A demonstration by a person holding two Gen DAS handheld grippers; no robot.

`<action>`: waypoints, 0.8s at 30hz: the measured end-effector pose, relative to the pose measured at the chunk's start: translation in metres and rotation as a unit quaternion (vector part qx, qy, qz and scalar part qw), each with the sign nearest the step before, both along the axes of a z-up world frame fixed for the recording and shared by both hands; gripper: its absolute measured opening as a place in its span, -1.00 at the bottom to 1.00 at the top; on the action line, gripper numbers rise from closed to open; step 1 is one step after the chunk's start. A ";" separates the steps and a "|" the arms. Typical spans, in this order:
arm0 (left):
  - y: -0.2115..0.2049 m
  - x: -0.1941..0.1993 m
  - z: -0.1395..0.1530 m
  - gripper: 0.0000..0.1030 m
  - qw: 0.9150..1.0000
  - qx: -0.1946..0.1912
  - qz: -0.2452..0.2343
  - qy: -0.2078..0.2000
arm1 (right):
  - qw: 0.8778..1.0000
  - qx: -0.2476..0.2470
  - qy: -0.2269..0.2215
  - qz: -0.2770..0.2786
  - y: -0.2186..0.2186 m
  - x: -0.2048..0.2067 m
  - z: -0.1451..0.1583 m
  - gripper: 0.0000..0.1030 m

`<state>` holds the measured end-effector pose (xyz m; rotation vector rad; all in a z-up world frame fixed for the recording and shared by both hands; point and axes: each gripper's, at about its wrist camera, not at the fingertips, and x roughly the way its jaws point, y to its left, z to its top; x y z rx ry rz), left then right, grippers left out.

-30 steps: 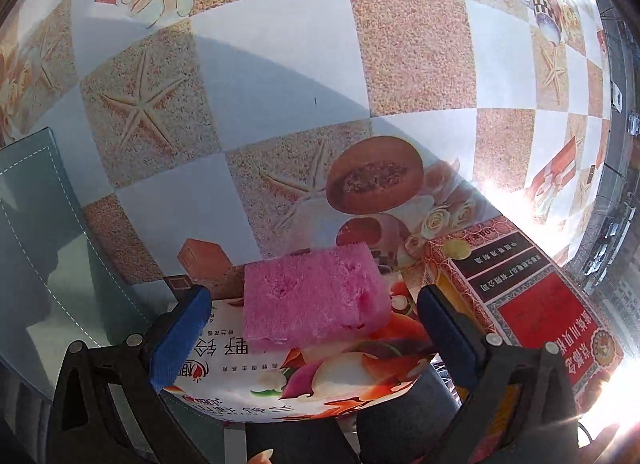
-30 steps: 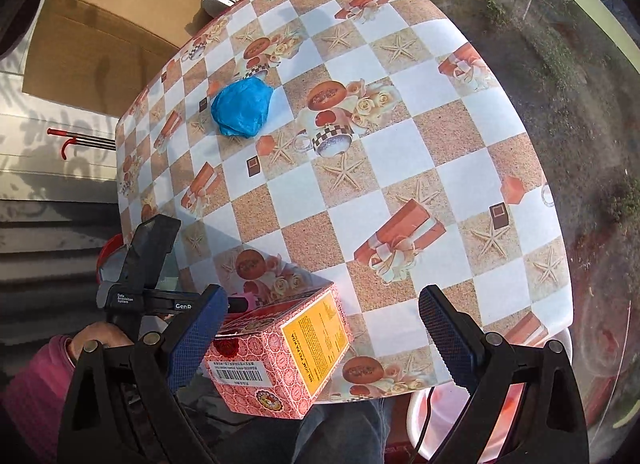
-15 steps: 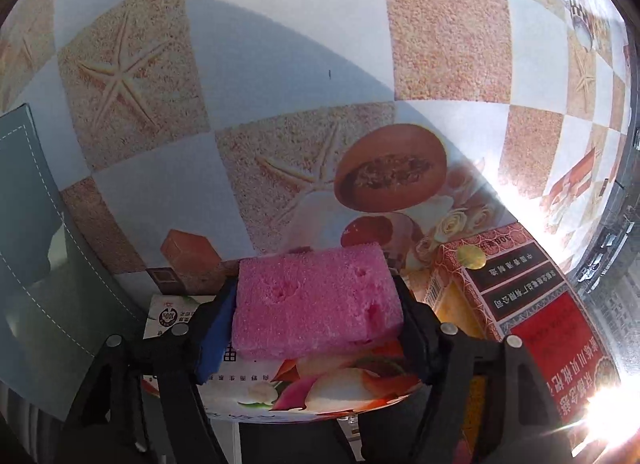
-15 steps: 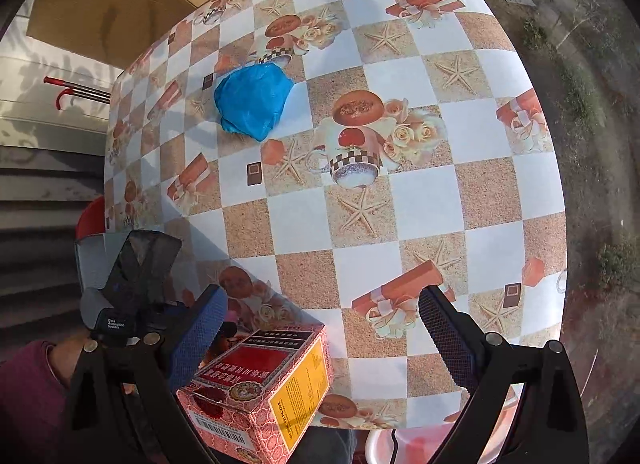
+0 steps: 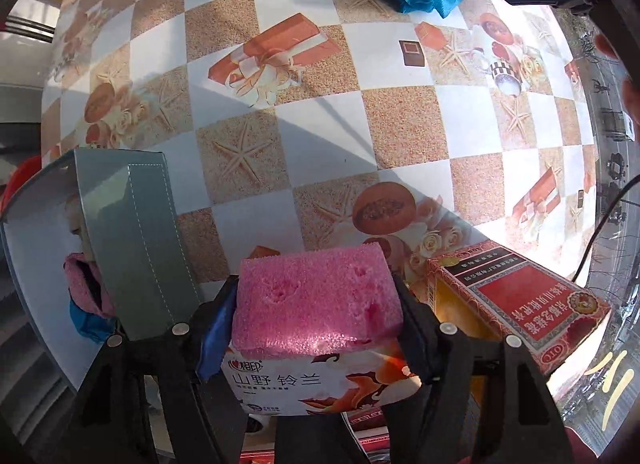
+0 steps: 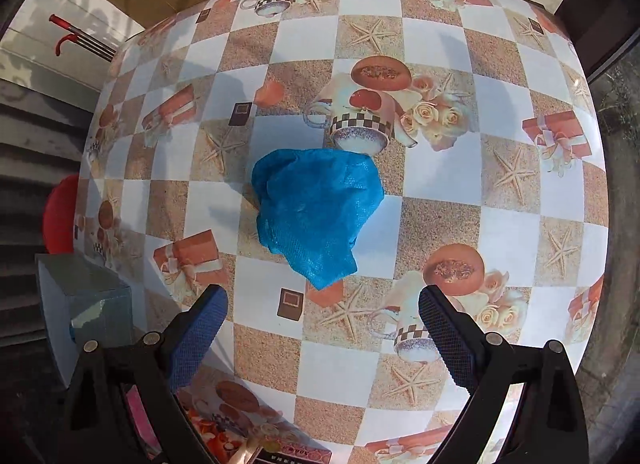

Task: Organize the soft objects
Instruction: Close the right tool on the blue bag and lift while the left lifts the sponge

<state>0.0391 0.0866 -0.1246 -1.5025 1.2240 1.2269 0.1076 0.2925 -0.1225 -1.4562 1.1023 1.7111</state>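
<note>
left gripper point(image 5: 316, 328): jaws clamped on the pink sponge point(image 5: 316, 300), just above a white printed box point(image 5: 304, 384); closed in on it moments ago
right gripper point(image 6: 320, 328): jaws wide apart, nothing between them; hangs over the blue cloth point(image 6: 316, 212) lying on the bench point(image 6: 436, 176)
grey box point(image 5: 132, 240): left of the sponge, soft stuff inside

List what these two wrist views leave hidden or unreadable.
- Grey box contents, left wrist view: its wall hides all but pink and blue scraps.
- Tissue pack underside: the pink sponge and jaws cover it.
- Red carton, right wrist view: cut off by the bottom edge.
</note>
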 end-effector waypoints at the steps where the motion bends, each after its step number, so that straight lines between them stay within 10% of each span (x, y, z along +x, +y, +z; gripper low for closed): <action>1: -0.004 -0.001 0.007 0.45 1.000 0.007 0.004 0.004 | 1.000 0.000 -0.004 0.001 0.006 -0.009 -0.007 0.89; 6: -0.021 -0.012 0.041 0.45 0.999 0.032 0.017 0.024 | 1.000 -0.014 -0.019 -0.018 0.024 -0.028 -0.038 0.77; 9: -0.022 -0.014 0.053 0.45 0.998 0.041 0.017 0.033 | 0.999 -0.021 -0.022 -0.012 0.023 -0.030 -0.046 -0.25; 24: -0.018 0.001 0.072 0.45 0.993 0.102 -0.051 0.034 | 0.993 0.002 0.052 -0.109 -0.030 0.081 0.032 -0.26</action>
